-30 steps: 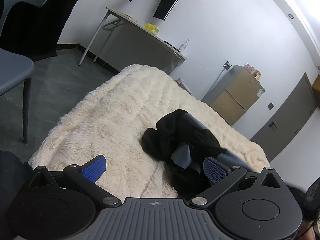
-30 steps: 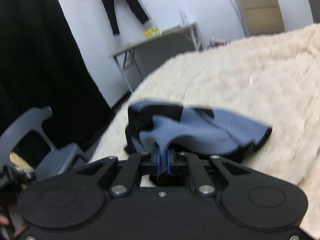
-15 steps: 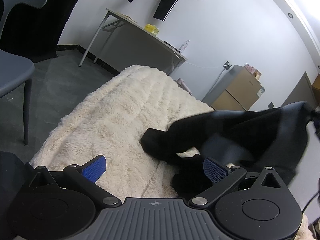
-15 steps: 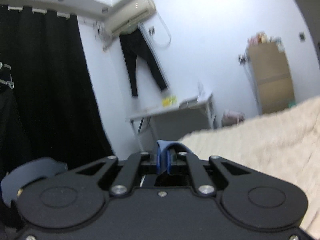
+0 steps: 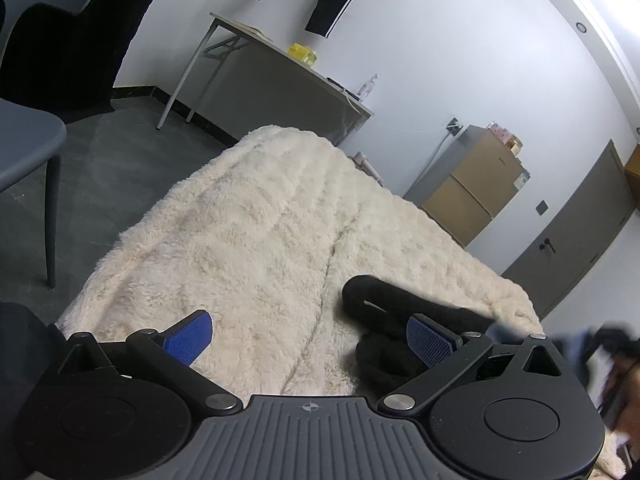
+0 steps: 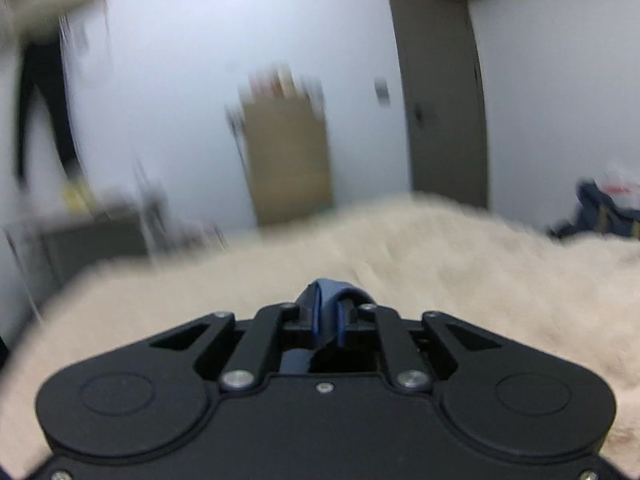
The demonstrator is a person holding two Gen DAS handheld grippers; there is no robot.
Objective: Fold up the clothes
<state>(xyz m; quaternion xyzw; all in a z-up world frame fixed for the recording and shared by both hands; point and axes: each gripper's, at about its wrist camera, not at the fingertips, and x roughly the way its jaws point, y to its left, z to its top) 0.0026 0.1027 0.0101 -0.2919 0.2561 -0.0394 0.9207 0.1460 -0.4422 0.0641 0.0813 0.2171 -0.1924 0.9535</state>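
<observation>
A black and blue-grey garment (image 5: 384,312) trails across the near right of the cream fluffy blanket (image 5: 272,232), running off to the right behind my left gripper's right finger. My left gripper (image 5: 308,336) is open and empty, low over the blanket's near edge. In the blurred right wrist view my right gripper (image 6: 329,312) is shut on a fold of the garment's blue-grey cloth (image 6: 326,288), held above the blanket (image 6: 400,248). The rest of the garment is hidden below that gripper.
A grey chair (image 5: 28,148) stands on the dark floor at left. A grey table (image 5: 280,80) stands against the far wall, a tan cabinet (image 5: 476,188) and a grey door (image 5: 580,232) at right. Dark blue clothing (image 6: 600,212) lies at the blanket's far right.
My right gripper has lifted the garment off the blanket and swung it to the right; its view turned from the curtain side to the door. The left gripper has stayed still and open.
</observation>
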